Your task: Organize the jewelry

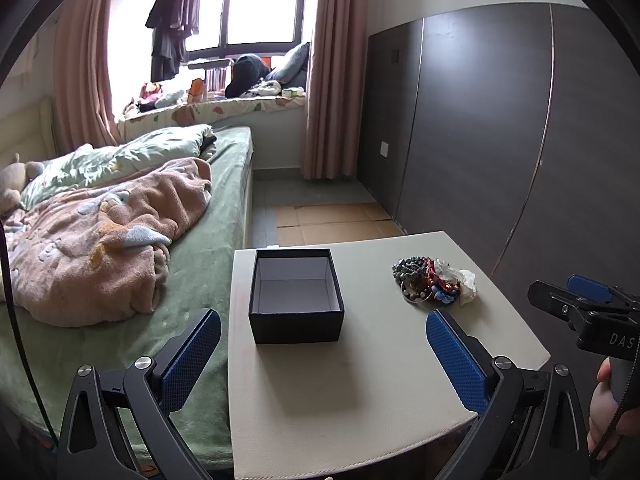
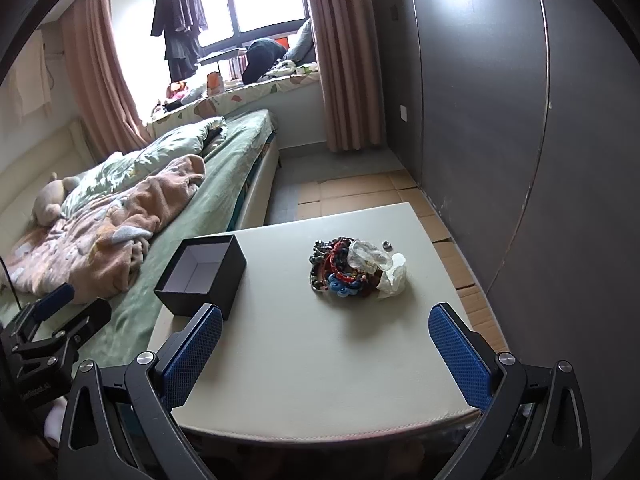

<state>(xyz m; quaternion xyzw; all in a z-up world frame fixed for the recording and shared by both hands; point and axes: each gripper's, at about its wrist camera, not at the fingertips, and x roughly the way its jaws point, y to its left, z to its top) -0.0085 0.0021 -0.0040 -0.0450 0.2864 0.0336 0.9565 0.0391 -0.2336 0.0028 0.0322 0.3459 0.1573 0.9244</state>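
Nothing picked yet: left gripper (image 1: 323, 338) and right gripper (image 2: 325, 334) both spread wide, empty. Jewelry pile (image 2: 352, 270) sits frame centre, empty box (image 2: 202, 276) centre-left. Next, probably: close on one bracelet.

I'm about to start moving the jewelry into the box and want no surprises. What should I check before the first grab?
1. Box open and empty: ok.
2. Jewelry pile in reach on the table: ok.
3. Right gripper open, nothing held: ok.
4. Left gripper open, nothing held: ok.
5. Pieces untangled enough to lift one alone: cannot tell.
6. Crumpled plastic lies against the pile and may get snagged: not ok.
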